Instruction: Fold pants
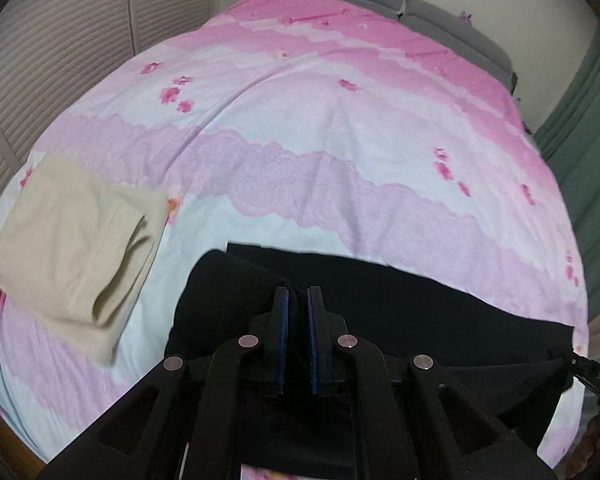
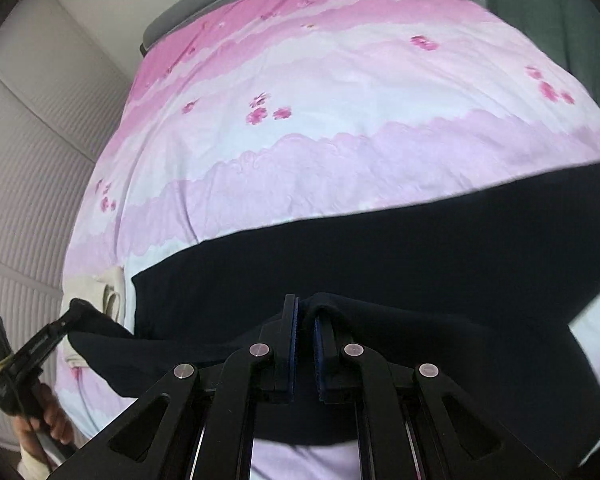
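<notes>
Black pants [image 1: 400, 300] lie across the near part of the bed; they also show in the right wrist view [image 2: 380, 248]. My left gripper [image 1: 298, 292] is shut on a raised fold of the black pants at their left end. My right gripper [image 2: 305, 304] is shut on a lifted edge of the same pants. The left gripper also shows at the left of the right wrist view [image 2: 72, 308], holding the fabric up. The right gripper's tip [image 1: 580, 360] shows at the right edge of the left wrist view.
A folded beige garment [image 1: 76, 248] lies on the bed to the left. The pink and white floral bedspread [image 1: 320, 140] covers the bed. A grey headboard [image 1: 440, 20] is at the far end, louvred doors [image 1: 60, 40] on the left, a green curtain [image 1: 580, 120] on the right.
</notes>
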Tool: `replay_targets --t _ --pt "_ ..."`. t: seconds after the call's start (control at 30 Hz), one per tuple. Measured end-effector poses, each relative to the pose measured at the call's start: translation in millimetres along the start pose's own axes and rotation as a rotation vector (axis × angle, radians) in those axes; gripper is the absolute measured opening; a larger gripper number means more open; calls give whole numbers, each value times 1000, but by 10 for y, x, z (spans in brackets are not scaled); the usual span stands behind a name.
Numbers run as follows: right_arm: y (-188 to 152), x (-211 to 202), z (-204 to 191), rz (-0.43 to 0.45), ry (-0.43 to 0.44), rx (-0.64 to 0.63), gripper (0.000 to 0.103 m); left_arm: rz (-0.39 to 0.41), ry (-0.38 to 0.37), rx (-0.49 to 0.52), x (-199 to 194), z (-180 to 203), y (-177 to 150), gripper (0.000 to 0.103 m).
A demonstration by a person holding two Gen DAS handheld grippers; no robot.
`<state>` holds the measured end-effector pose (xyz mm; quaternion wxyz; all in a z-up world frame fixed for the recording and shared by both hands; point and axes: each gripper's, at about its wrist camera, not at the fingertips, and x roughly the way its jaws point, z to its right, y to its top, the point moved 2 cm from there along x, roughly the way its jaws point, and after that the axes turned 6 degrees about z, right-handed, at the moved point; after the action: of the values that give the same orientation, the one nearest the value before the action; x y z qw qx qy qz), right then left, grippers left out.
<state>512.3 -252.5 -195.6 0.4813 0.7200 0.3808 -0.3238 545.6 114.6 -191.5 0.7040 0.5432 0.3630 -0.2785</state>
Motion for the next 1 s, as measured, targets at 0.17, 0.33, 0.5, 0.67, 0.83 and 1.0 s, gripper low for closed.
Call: replay_targets --t 0.17,0.33,0.5,0.67,0.83,1.0 --pt "265 577 -86 -80 -28 -40 9 -56 63 27 553 32 226 2" --pt "463 1131 -61 -178 -75 -54 9 -109 112 69 981 73 357 2" --pt "524 1492 -77 -280 -102 -68 18 -136 95 134 1048 222 352 3" --pt "516 1435 -303 -291 -46 -110 58 -112 30 295 756 581 149 22" --pt "468 1014 -410 -250 -33 -127 69 -76 -72 393 294 908 -86 45" --pt "241 297 -290 -152 -43 -135 70 -21 -179 480 -292 1237 -377 51"
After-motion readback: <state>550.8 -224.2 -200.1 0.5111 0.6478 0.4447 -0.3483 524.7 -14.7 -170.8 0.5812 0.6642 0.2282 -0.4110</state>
